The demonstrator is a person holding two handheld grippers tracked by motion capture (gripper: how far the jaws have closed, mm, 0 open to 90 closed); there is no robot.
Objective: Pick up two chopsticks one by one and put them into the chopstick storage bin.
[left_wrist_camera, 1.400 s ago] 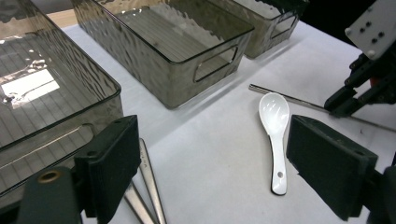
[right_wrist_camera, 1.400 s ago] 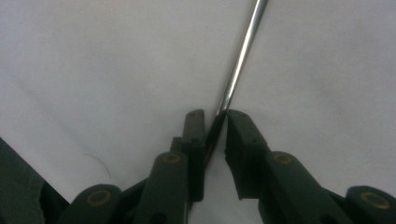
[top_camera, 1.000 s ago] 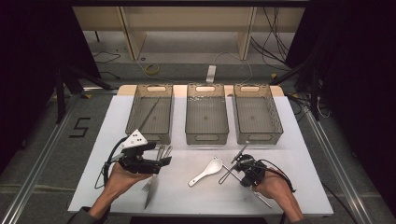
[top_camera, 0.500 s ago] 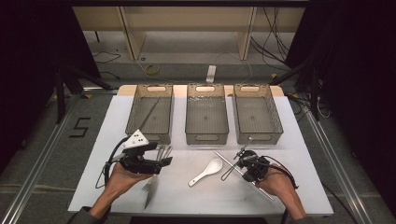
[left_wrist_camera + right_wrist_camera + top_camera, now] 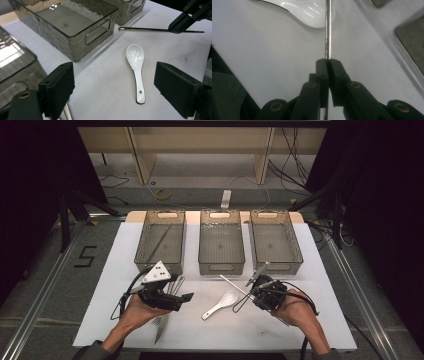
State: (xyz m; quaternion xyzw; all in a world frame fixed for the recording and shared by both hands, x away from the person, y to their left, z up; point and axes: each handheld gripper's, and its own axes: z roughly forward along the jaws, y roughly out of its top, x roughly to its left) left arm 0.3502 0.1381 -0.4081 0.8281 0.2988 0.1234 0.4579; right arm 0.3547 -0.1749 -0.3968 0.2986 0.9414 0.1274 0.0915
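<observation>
High view, left to right: resting at the near left, left gripper, jaws standing wide apart and grasping nothing, hovering just above some cutlery lying near the left bin, which is already holding one thin metal rod. Lying mid-table, near the middle bin, white ceramic soup spoon, untouched. Pinching a metal chopstick at the right, right gripper, jaws clenched tight on the shaft, stick held off the table and pointing left and far over the spoon. Standing empty beyond, right bin.

Right gripper view: gripping the chopstick between flat pads, long end sticking out ahead.

Probably sorting the chopstick into a bin. Keeping the squeeze firm, since a thin round shaft is prone to swivelling. Lifting clear of the bin wall before crossing. Lining the stick up with the bin's long side, then lowering and letting go close to the floor.
</observation>
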